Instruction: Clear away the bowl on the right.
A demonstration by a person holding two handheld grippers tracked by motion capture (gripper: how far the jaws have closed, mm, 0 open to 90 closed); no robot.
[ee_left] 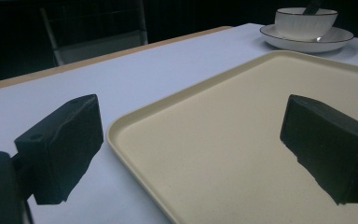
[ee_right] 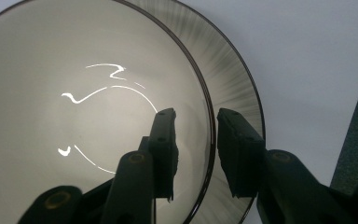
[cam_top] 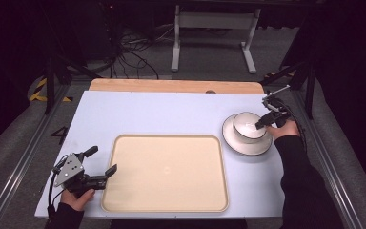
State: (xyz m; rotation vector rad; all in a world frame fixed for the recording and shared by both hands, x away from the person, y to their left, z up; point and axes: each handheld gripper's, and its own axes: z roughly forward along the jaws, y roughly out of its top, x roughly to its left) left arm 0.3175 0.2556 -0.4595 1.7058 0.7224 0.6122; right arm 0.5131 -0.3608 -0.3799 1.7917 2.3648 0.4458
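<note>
— Dark floor and cables lie beyond our pale table (cam_top: 171, 112); on it we have a cream tray (cam_top: 164, 202) in front of us and, off to our right, a white bowl (cam_top: 246, 125) sitting on a saucer (cam_top: 231, 140).

— Why do we hold the right gripper (ee_right: 195, 116) like that?

— We judge it is lined up to take the bowl by its wall. One jaw sits inside the bowl, the other outside, over the saucer, so the rim runs between them. A gap shows on both sides of the rim, so the jaws are parted and not yet pinching anything.

— And our left gripper (cam_top: 104, 162)?

— It rests at the tray's near left corner, jaws wide apart and holding nothing, one over the table and one over the tray. We guess it waits there, perhaps to steady the tray.

— So the bowl is well apart from the tray?

— Yes, just past its far right corner.
</note>
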